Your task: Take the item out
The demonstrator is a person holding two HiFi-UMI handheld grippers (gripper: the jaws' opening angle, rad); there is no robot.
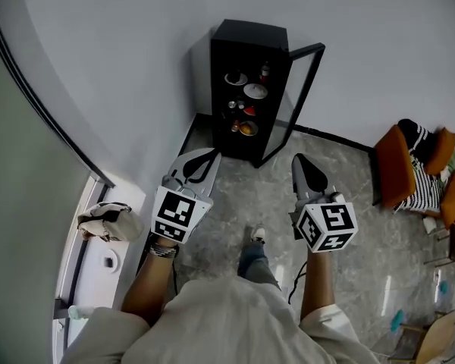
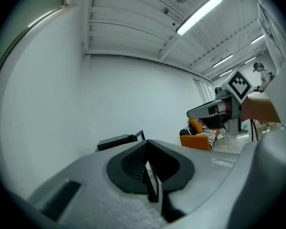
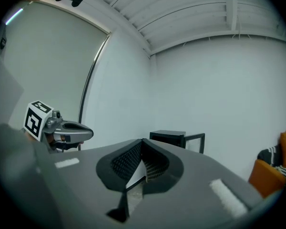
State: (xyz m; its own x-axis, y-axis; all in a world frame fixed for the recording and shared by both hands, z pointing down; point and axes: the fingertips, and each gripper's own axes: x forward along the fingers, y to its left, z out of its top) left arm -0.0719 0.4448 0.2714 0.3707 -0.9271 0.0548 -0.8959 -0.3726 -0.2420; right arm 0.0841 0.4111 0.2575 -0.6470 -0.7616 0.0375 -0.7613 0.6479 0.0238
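Observation:
A black cabinet (image 1: 235,44) stands against the white wall with its glass door (image 1: 299,97) swung open. Its shelves hold a plate (image 1: 236,78), a white bowl (image 1: 255,91), a small bottle (image 1: 265,70) and a dish with something orange (image 1: 247,128). My left gripper (image 1: 211,155) and right gripper (image 1: 297,158) are both held in the air short of the cabinet, pointing toward it, shut and empty. The left gripper view shows its jaws (image 2: 147,142) closed, the cabinet (image 2: 118,141) far beyond. In the right gripper view the jaws (image 3: 143,140) meet at the tip, the cabinet (image 3: 174,138) ahead.
An orange chair with a striped cushion (image 1: 409,169) stands at the right on the marble floor. A window ledge with a bag (image 1: 106,220) runs along the left. The person's foot (image 1: 257,235) is below the grippers. A wooden chair (image 1: 440,336) is at the bottom right.

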